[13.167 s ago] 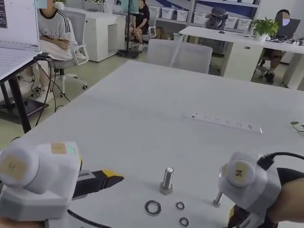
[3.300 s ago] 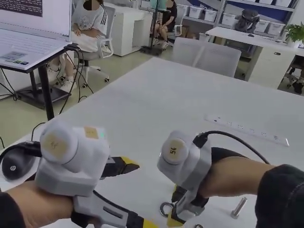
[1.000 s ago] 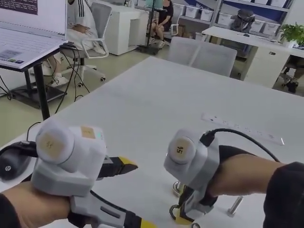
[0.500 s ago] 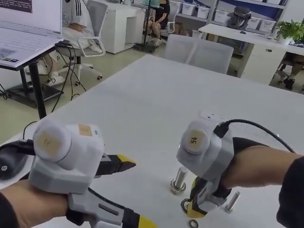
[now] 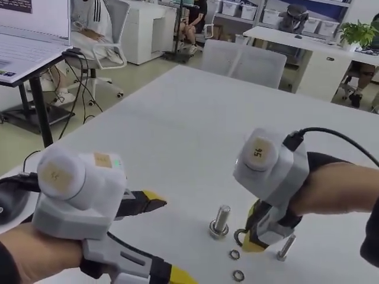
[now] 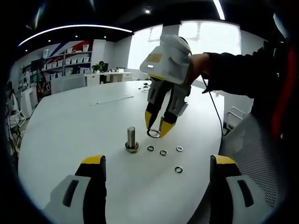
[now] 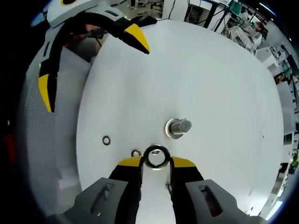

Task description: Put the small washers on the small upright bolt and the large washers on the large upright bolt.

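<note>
My right gripper (image 5: 249, 239) is shut on a large steel washer (image 5: 238, 236), held on edge just above the table, right of the large upright bolt (image 5: 220, 220). In the right gripper view the large washer (image 7: 156, 156) sits between my fingertips, with the large bolt (image 7: 177, 126) just beyond. The small bolt (image 5: 285, 247) stands to the right of this gripper. Two small washers (image 5: 234, 254) lie flat in front of the large bolt. My left gripper (image 5: 148, 204) hovers open at the left; from it I see the right gripper (image 6: 158, 128), the large bolt (image 6: 131, 140) and several small washers (image 6: 163, 152).
The white table (image 5: 177, 130) stretches far ahead. Grey chairs (image 5: 243, 59) stand at its far end. A laptop stand (image 5: 29, 53) and cables are off the left edge. People sit in the background.
The right gripper, still holding the large washer, has risen a little and moved to the right of the large bolt. The left gripper has stayed where it was.
</note>
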